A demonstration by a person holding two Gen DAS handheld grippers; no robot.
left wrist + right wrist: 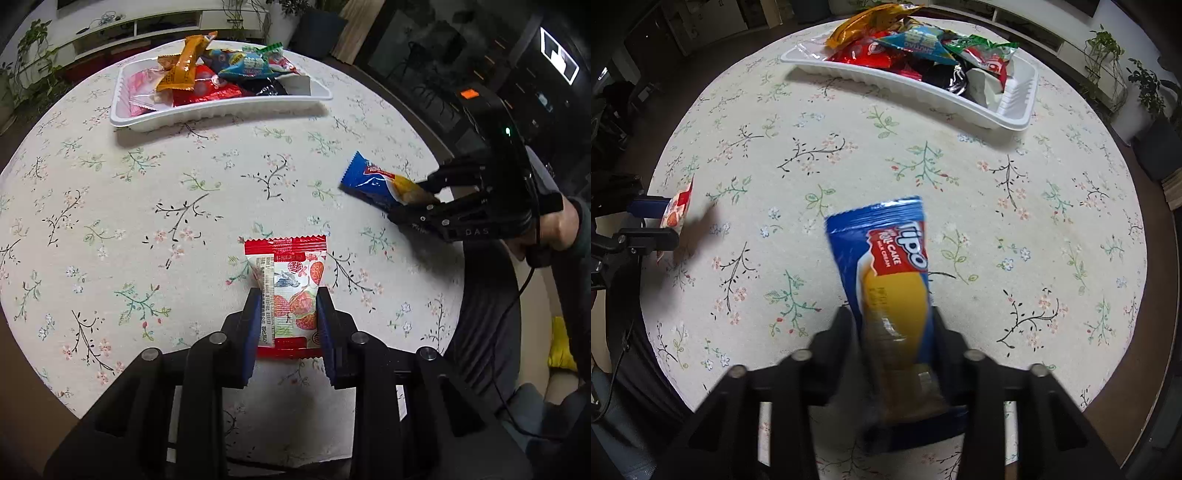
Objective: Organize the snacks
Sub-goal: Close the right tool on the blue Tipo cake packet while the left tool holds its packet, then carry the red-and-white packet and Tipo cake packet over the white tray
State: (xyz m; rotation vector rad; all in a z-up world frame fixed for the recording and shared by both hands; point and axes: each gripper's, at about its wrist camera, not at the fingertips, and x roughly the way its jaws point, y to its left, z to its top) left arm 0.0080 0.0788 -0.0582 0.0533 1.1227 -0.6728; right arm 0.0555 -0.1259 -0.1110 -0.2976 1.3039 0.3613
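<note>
- The red strawberry-print packet (286, 291) is pinched between the pads of the left tongs (286, 325), over the near part of the surface (110, 206).
- The blue roll-cake packet (894, 280) sits between the fingers of the right tongs (894, 332), which are pressed against its sides; in the left wrist view its far end points up off the cloth, close to the surface's right edge.
- The white tray (207, 114) stands toward the far edge of the surface, well apart from both packets. It already holds a pile of snacks, including an orange packet (181, 64); its right end shows bare floor.
- Step in hand, as judged: both packets gripped, transfer to the tray not yet done.
- Next move calls for lifting each packet clear of the cloth, carrying it above the tray rim, and spreading the tongs over the bare end.
</note>
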